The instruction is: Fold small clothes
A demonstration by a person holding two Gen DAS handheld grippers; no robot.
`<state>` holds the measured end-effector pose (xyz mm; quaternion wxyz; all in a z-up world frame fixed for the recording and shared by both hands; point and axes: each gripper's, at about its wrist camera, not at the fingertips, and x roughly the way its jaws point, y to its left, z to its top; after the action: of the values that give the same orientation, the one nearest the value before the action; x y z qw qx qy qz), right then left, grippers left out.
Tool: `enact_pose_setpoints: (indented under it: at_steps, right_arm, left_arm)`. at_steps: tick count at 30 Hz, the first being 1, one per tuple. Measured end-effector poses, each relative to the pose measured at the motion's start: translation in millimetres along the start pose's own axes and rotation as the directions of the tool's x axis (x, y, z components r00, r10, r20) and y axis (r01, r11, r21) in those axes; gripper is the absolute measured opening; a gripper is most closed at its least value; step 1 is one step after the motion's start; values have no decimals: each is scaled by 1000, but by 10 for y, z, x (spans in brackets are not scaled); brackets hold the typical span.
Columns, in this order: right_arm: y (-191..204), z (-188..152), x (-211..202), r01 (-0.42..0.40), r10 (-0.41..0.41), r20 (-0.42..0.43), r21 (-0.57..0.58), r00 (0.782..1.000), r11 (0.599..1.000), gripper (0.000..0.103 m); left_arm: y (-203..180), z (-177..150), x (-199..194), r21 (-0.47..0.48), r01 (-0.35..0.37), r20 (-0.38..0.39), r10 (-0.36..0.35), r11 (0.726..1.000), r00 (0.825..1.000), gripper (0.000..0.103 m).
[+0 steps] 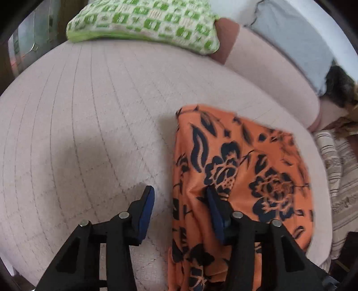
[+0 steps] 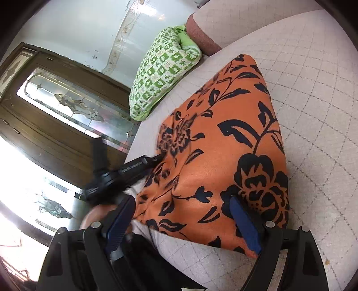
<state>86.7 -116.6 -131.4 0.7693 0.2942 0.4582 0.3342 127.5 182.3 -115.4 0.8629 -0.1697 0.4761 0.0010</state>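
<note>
On a quilted pale pink bed cover (image 1: pixel 89 112) lies an orange cloth with black flowers (image 1: pixel 246 170).
Left gripper (image 1: pixel 179 197) straddles its edge, jaws half apart; right gripper (image 2: pixel 179 212) gapes wide, holding nothing.

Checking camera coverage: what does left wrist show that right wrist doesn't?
Left wrist only: a grey pillow, a dark furry item and striped fabric past the couch edge.
Right wrist only: a wooden glass-panelled door, plus the left gripper at the cloth's far edge.
Both: the orange floral cloth, the green patterned pillow and the quilted couch.
</note>
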Motion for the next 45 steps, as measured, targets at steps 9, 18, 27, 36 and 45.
enact_pose_setpoints:
  at_steps: [9, 18, 27, 36, 45]
  right_arm:
    - [-71, -21, 18, -27, 26, 9, 14, 1000, 1000, 88]
    - [-92, 39, -125, -56, 55, 14, 68, 998, 996, 88]
    - [-737, 273, -461, 0, -24, 71, 324, 997, 946, 90]
    - [-397, 251, -136, 116, -103, -77, 197, 992, 973, 31]
    - [-521, 219, -372, 77, -75, -14, 208, 997, 975, 74]
  left_arm:
    - [-243, 401, -84, 110, -3, 87, -7, 994, 996, 47]
    - [-334, 395, -296, 131, -123, 127, 106, 984, 986, 42]
    - [-896, -231, -242, 318, -123, 139, 82, 940, 987, 55]
    - [-685, -379, 55, 317, -142, 135, 104, 938, 985, 54]
    - [-670, -434, 85, 336, -142, 162, 92, 931, 982, 54]
